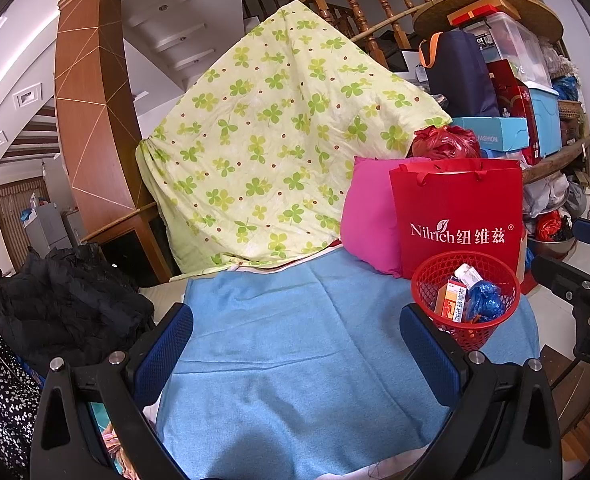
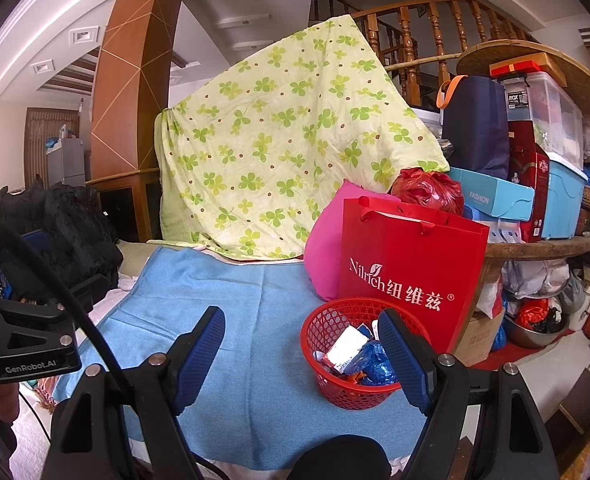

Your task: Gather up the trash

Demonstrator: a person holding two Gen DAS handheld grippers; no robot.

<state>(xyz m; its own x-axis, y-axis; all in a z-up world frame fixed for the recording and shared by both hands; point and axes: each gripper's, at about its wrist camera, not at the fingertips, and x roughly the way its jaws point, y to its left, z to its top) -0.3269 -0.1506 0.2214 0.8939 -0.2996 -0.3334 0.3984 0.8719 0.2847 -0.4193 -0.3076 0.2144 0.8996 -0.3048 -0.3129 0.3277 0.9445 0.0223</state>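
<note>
Left tongs (image 1: pixel 295 352), black angular arms, silver round screw heads, blue ribbed finger pads (image 1: pixel 163 350), right tongs (image 2: pixel 301 356) of identical build, blue textured pads (image 2: pixel 199 354), black cable (image 2: pixel 55 276) curving at near left, white "GenRobot.AI" marking on black body

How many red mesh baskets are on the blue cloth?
1. The red mesh basket sits at the blue cloth's right side, before the red paper bag. None appear hidden.
</note>
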